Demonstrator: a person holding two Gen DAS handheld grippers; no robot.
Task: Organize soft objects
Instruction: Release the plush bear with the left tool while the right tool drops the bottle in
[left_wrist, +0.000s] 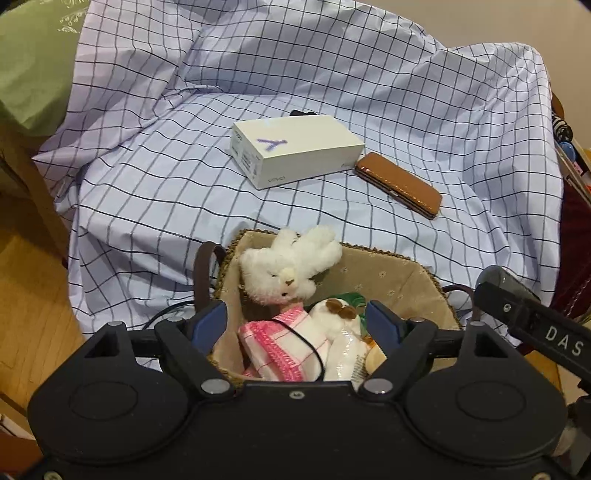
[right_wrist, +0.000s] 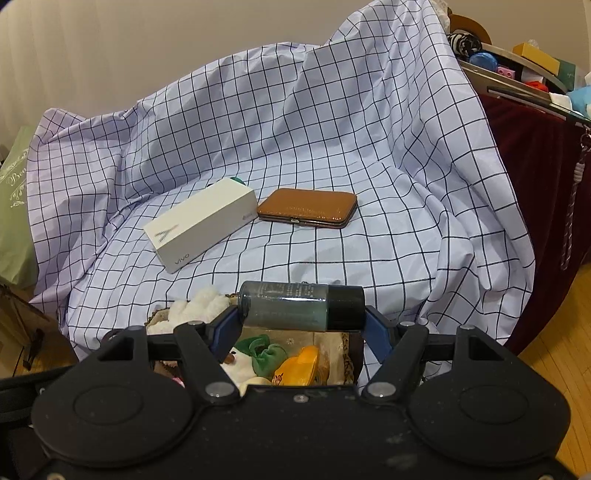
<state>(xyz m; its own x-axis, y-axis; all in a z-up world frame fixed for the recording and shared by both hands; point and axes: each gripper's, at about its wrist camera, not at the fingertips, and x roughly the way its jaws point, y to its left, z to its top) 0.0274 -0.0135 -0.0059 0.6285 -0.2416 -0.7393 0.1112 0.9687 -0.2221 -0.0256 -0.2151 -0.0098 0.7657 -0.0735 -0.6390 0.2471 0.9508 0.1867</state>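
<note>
A white plush bear (left_wrist: 284, 269) in a pink checked dress (left_wrist: 280, 339) lies in a woven basket (left_wrist: 391, 284) with beige lining, its arms over the far rim. My left gripper (left_wrist: 295, 321) hangs open just above it, blue pads on either side of the toy and not pressing it. More soft toys fill the basket: a white one with a green piece (right_wrist: 264, 354) and a yellow one (right_wrist: 301, 365). My right gripper (right_wrist: 301, 322) is shut on a dark teal bottle (right_wrist: 295, 304) held crosswise above the basket. One of its fingers (left_wrist: 535, 317) shows at the right of the left wrist view.
A blue checked cloth (left_wrist: 332, 66) covers the seat and back behind the basket. On it lie a white phone box (left_wrist: 295, 151) and a brown clasp case (left_wrist: 400, 188). A green bag (left_wrist: 33, 74) stands left, a cluttered shelf (right_wrist: 517, 70) over dark red cloth right, with wood floor below.
</note>
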